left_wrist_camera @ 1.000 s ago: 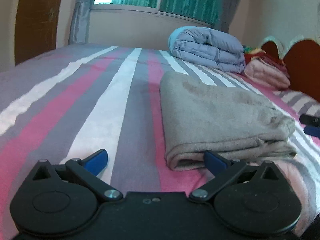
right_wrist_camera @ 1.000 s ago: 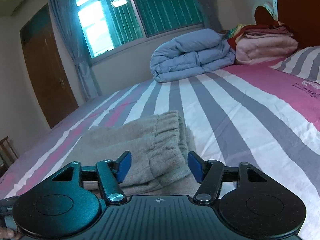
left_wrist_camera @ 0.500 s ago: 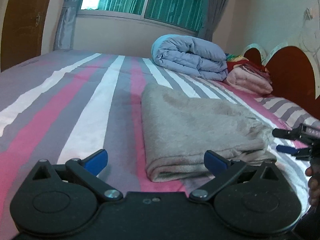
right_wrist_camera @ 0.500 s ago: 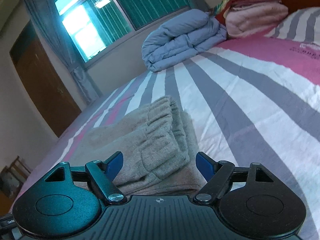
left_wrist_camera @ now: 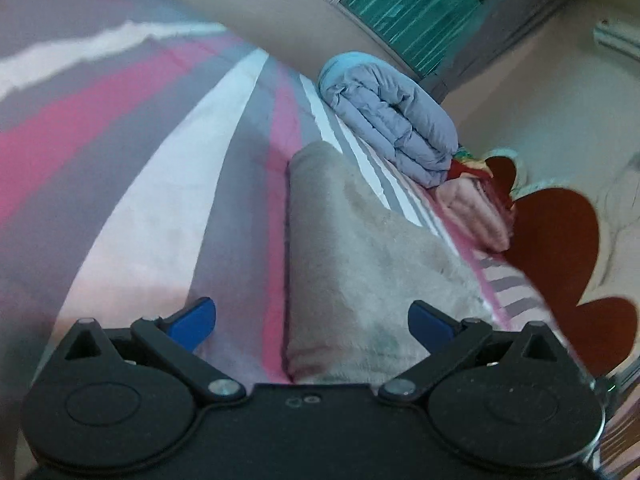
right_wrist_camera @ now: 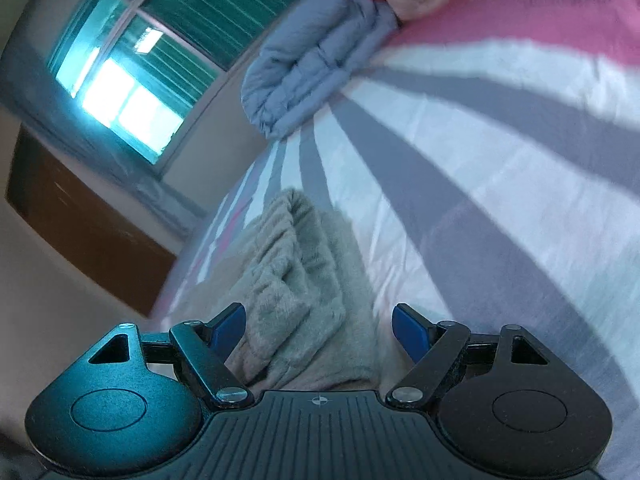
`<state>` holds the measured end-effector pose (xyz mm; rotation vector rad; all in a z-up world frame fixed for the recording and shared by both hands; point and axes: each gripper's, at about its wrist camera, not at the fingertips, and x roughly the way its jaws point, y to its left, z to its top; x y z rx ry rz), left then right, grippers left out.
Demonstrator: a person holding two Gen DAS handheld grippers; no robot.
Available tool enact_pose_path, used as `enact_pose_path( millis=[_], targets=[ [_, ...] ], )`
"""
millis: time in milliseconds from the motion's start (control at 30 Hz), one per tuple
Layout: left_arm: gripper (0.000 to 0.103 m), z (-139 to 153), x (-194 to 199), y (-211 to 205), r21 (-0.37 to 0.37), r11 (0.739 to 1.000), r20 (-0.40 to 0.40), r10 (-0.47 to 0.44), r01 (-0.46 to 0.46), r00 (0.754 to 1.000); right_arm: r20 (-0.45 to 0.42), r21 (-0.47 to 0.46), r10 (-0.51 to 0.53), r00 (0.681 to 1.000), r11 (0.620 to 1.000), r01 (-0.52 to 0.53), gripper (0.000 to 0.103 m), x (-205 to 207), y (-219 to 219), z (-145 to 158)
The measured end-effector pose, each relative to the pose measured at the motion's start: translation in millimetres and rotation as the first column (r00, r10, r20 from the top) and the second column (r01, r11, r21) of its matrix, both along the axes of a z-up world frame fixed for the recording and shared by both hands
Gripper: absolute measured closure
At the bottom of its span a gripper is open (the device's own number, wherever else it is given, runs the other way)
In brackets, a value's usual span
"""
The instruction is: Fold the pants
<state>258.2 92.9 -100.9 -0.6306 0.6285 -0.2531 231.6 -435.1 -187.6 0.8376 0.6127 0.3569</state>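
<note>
The pants serve as the landmark: one beige fleecy bundle, already folded into a thick rectangle, lying flat on the striped bed, likely set there so the stack keeps its shape. The left tongs hover over the near folded edge, blue tips spread wide with one tip left of the pants over bare sheet and the other above the cloth; they grip nothing, which suggests the fold is finished, not under way. The view is tilted and blurred, so height above the cloth is hard to judge. Beyond the pants sits one rolled blue-grey quilt, and right of that one pink folded blanket against the dark red headboard. From the right side, the right tongs also stand wide apart and empty, straddling the gathered waistband end of the pants. Count: one pair of pants, two tongs, one quilt, one blanket
</note>
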Motion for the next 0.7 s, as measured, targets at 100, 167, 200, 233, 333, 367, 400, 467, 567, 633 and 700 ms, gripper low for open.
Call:
enact_pose_path(
  millis=[100,167,200,233,333,367,400,467,567,633,700],
  targets=[
    [0.007,-3,19,13,-0.089,0.995,-0.030,-0.049,0.046,0.998,-0.038,0.089,0.034,0.999,0.996,-0.031,0.018,5,-11,-6],
    [0.007,-8,36,22,-0.179,0.980,-0.064,-0.098,0.085,0.993,-0.056,0.156,0.079,0.995,0.985,-0.069,0.011,11,-18,-9],
    [0.007,-10,46,26,-0.223,0.969,-0.086,-0.126,0.104,0.988,-0.064,0.169,0.104,0.993,0.981,-0.092,0.007,14,-21,-8],
    [0.008,-13,56,30,-0.260,0.958,-0.108,-0.155,0.123,0.982,-0.064,0.175,0.146,0.987,0.975,-0.133,0.002,19,-22,-6],
    [0.008,-23,83,37,-0.345,0.924,-0.168,-0.235,0.166,0.957,-0.085,0.167,0.222,0.971,0.964,-0.206,0.001,31,-24,-3],
    [0.008,-26,92,39,-0.364,0.913,-0.175,-0.263,0.186,0.949,-0.095,0.167,0.243,0.965,0.960,-0.225,0.001,36,-26,-3],
    [0.012,-27,99,41,-0.372,0.906,-0.183,-0.286,0.203,0.941,-0.099,0.176,0.265,0.959,0.953,-0.246,0.001,41,-29,-2],
    [0.025,-30,112,42,-0.354,0.907,-0.207,-0.314,0.228,0.927,-0.103,0.191,0.297,0.949,0.942,-0.274,0.001,51,-33,-2],
    [0.048,-38,130,47,-0.342,0.905,-0.242,-0.344,0.252,0.907,-0.093,0.189,0.332,0.939,0.932,-0.310,0.002,60,-39,-1],
    [0.051,-44,140,50,-0.369,0.889,-0.240,-0.374,0.272,0.896,-0.100,0.173,0.353,0.930,0.927,-0.334,0.004,67,-39,-1],
    [0.052,-47,149,50,-0.380,0.872,-0.229,-0.412,0.309,0.882,-0.103,0.168,0.379,0.920,0.918,-0.359,0.004,73,-34,-2]
  ],
)
